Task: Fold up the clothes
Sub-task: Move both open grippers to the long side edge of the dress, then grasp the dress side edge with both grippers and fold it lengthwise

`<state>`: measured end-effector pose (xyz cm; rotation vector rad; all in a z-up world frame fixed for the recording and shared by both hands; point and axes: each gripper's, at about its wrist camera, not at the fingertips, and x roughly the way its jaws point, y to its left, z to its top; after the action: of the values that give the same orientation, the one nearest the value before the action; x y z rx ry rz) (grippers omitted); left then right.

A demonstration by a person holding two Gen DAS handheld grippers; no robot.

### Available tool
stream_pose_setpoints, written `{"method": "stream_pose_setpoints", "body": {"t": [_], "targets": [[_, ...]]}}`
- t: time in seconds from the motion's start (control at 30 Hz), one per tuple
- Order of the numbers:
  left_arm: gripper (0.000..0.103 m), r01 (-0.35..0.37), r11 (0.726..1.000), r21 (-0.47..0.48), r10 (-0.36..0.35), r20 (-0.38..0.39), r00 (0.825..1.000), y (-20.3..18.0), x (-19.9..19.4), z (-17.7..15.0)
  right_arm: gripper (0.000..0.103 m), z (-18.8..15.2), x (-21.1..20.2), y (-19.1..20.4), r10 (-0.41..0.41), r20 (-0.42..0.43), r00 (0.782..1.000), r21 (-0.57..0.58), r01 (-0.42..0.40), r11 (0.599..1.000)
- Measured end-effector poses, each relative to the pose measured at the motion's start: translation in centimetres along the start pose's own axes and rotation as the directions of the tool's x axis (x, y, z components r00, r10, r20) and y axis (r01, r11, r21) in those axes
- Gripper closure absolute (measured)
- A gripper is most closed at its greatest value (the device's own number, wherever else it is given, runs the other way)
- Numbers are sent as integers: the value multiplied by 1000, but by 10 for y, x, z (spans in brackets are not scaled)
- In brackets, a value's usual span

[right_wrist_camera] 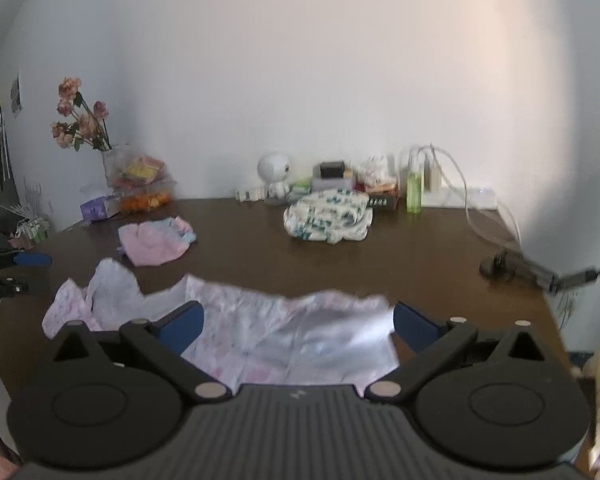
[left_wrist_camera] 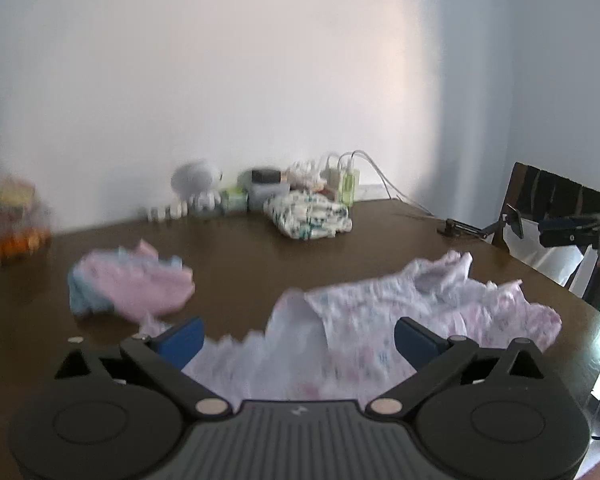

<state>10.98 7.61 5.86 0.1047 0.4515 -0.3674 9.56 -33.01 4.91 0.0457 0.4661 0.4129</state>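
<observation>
On the near edge of the dark brown desk, right in front of you, a pale white and pink printed garment lies spread out and rumpled, its cloth reaching toward the left near corner. Your left gripper hangs above it with its blue-padded jaws spread wide; cloth shows beneath the gap but the pads do not press on it. Your right gripper hovers over the same garment, jaws equally wide, gripping nothing.

Farther back on the left half of the desk sits a crumpled pink and light blue garment, apart from the first. Toward the far edge, near the middle, rests a folded white garment with a teal print.

Along the far edge against the white wall stand a small white round-headed figurine, a green spray bottle, some boxes and a white power strip with cables. At the far left corner a vase of dried pink roses rises beside a bag of snacks. Near the right edge lies a black clamp stand.
</observation>
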Motion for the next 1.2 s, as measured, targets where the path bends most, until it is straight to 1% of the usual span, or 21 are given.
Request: {"method": "stream_pose_setpoints", "body": {"t": [0.1, 0.2, 0.3, 0.4, 0.43, 0.47, 0.5, 0.53, 0.57, 0.6, 0.63, 0.73, 0.77, 0.83, 0.87, 0.9, 0.97, 1.1, 1.13, 1.17, 1.2], "targets": [[1, 5, 996, 87, -3, -24, 1000, -13, 22, 28, 0, 25, 20, -6, 30, -68, 997, -65, -35, 997], [1, 47, 982, 183, -29, -95, 995, -24, 61, 56, 0, 51, 50, -6, 63, -169, 984, -131, -86, 988], [1, 78, 962, 262, -25, -197, 980, -35, 109, 79, 0, 81, 89, -11, 112, -294, 949, -161, -164, 973], [3, 86, 931, 355, 15, -273, 962, -44, 154, 92, 0, 100, 137, -27, 123, -446, 887, -193, -229, 954], [5, 103, 923, 371, 16, -304, 953, -44, 170, 95, 1, 102, 157, -34, 131, -496, 859, -192, -255, 948], [10, 128, 922, 365, 6, -344, 939, -42, 186, 97, 4, 99, 176, -41, 141, -541, 829, -180, -278, 943], [16, 160, 927, 341, -16, -389, 921, -38, 202, 97, 14, 94, 194, -46, 154, -578, 801, -162, -298, 941], [28, 197, 932, 304, -46, -440, 897, -33, 218, 95, 20, 89, 211, -51, 167, -614, 771, -144, -317, 938], [36, 225, 933, 281, -70, -471, 879, -28, 229, 91, 33, 84, 226, -56, 183, -644, 743, -121, -335, 934], [39, 246, 930, 273, -87, -485, 870, -24, 236, 88, 35, 77, 239, -60, 201, -666, 718, -101, -354, 930], [42, 266, 927, 265, -105, -499, 861, -21, 243, 84, 35, 71, 249, -63, 216, -682, 698, -90, -374, 923], [42, 327, 914, 239, -156, -538, 828, -12, 265, 74, 35, 56, 264, -69, 276, -702, 656, -56, -437, 898], [42, 346, 909, 232, -171, -550, 818, -10, 271, 71, 35, 53, 266, -72, 299, -701, 648, -42, -456, 889], [45, 376, 898, 228, -190, -571, 799, -8, 275, 63, 39, 50, 268, -76, 355, -675, 646, -21, -498, 867], [53, 383, 895, 230, -189, -582, 791, -6, 275, 59, 48, 49, 268, -77, 364, -667, 650, -20, -503, 864], [57, 389, 892, 228, -192, -590, 784, -4, 275, 56, 61, 48, 268, -77, 364, -658, 659, -28, -505, 863], [63, 402, 891, 212, -209, -595, 776, 0, 275, 54, 71, 44, 264, -74, 366, -662, 654, -44, -521, 852], [67, 420, 881, 220, -213, -607, 765, -2, 269, 52, 73, 39, 257, -60, 341, -682, 647, -95, -540, 836], [76, 429, 875, 225, -216, -611, 761, -5, 266, 52, 73, 39, 255, -56, 327, -686, 650, -116, -541, 833], [88, 437, 869, 232, -218, -612, 760, -9, 263, 52, 81, 38, 253, -52, 309, -688, 656, -141, -539, 830], [98, 439, 861, 259, -211, -603, 770, -15, 259, 50, 99, 37, 251, -48, 289, -696, 657, -165, -538, 827]]}}
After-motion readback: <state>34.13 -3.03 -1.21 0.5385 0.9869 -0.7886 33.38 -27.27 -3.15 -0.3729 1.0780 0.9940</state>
